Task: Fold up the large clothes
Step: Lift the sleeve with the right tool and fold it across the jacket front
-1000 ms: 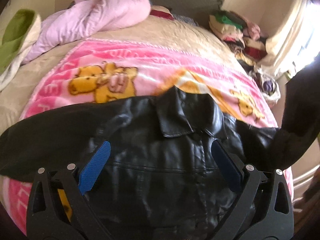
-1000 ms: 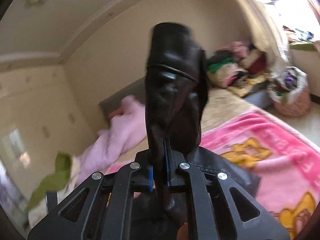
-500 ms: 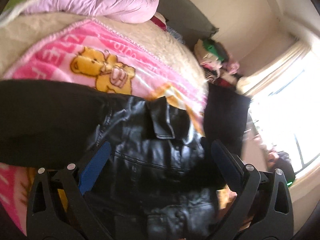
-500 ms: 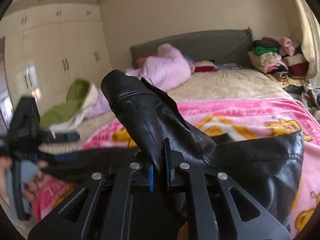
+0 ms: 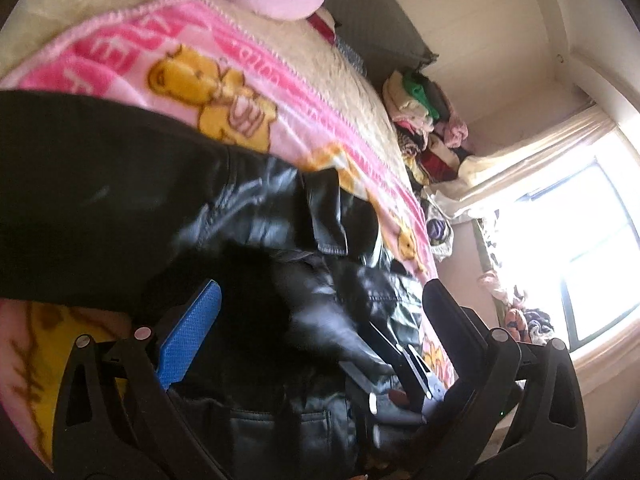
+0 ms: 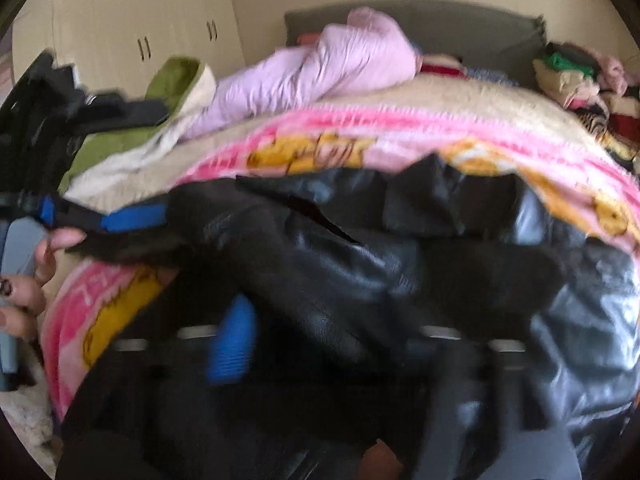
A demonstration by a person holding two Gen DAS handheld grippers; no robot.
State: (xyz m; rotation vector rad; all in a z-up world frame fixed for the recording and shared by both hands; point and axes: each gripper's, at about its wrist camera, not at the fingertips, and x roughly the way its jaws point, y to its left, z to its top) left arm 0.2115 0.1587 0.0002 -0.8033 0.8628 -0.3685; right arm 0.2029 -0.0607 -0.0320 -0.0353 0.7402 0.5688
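A black leather jacket (image 5: 260, 216) lies collar-up on the pink bear blanket (image 5: 132, 52) on the bed. My left gripper (image 5: 316, 316) hovers just above its chest, open, its blue pad (image 5: 188, 336) clear of the leather. In the blurred right wrist view the jacket (image 6: 460, 272) fills the lower half, with one sleeve (image 6: 320, 304) laid across the body. My right gripper (image 6: 336, 340) sits low over that sleeve. Its jaws are opening, the sleeve lies loose between them, and the blue pad (image 6: 232, 344) stands off it. A hand (image 6: 24, 292) holds the left gripper (image 6: 90, 212) at the left edge.
A lilac quilt (image 6: 340, 56) and a green and cream garment (image 6: 160, 112) lie at the head of the bed. A pile of clothes (image 5: 424, 120) stands beside the bed near a bright window (image 5: 580, 240). A cream wardrobe (image 6: 140, 32) fills the far left wall.
My right gripper came down from high in the air with the sleeve, laid it across the jacket and opened. The left gripper sank closer to the jacket and rolled.
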